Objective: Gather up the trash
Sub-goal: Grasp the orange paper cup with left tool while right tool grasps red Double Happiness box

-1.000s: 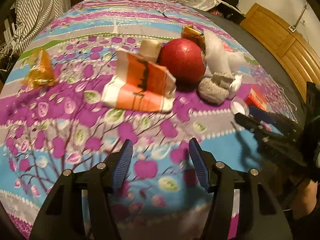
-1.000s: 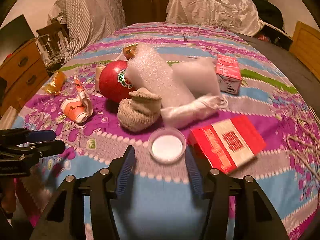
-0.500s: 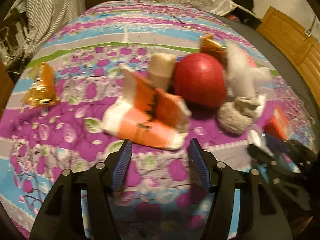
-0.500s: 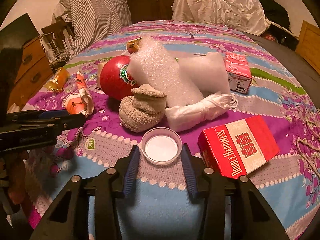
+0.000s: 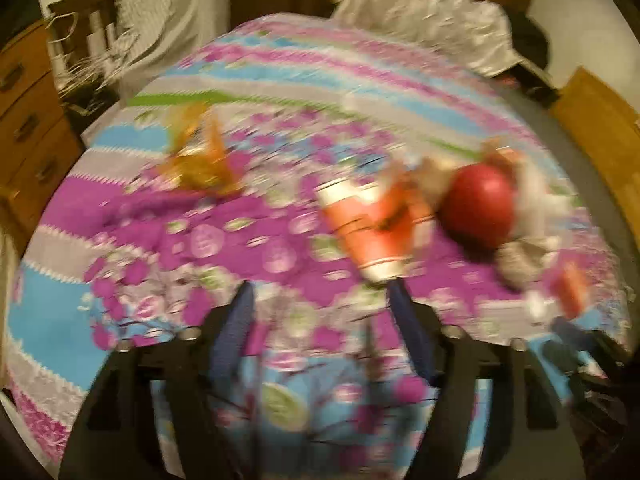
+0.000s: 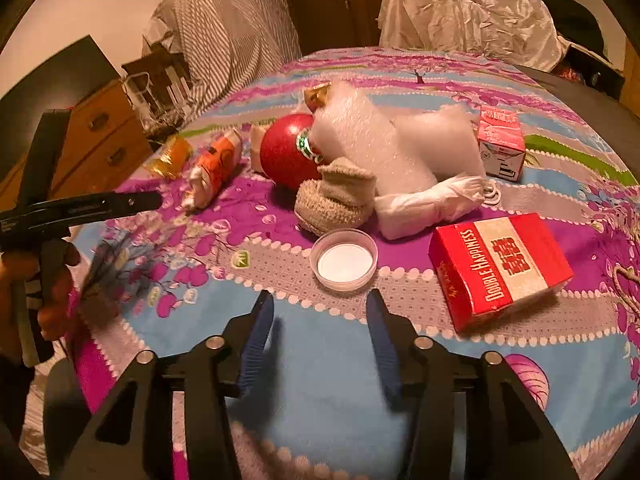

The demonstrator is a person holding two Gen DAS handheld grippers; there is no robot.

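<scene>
Swung leftward since the earlier frame, the left gripper (image 5: 320, 312) is opening wide and empty over the bed (image 5: 120, 320), short of the crushed orange paper cup (image 5: 372, 228) ahead. The right gripper (image 6: 320, 332), opening, empty, faces the plastic lid (image 6: 344, 259). I judge the cup light and soft: pinch its flattened middle.

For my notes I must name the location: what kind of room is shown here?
Most likely a bedroom. The trash lies on a bed with a flowered bedspread, a wooden chest of drawers stands beside it, and striped bedding is piled behind.
</scene>
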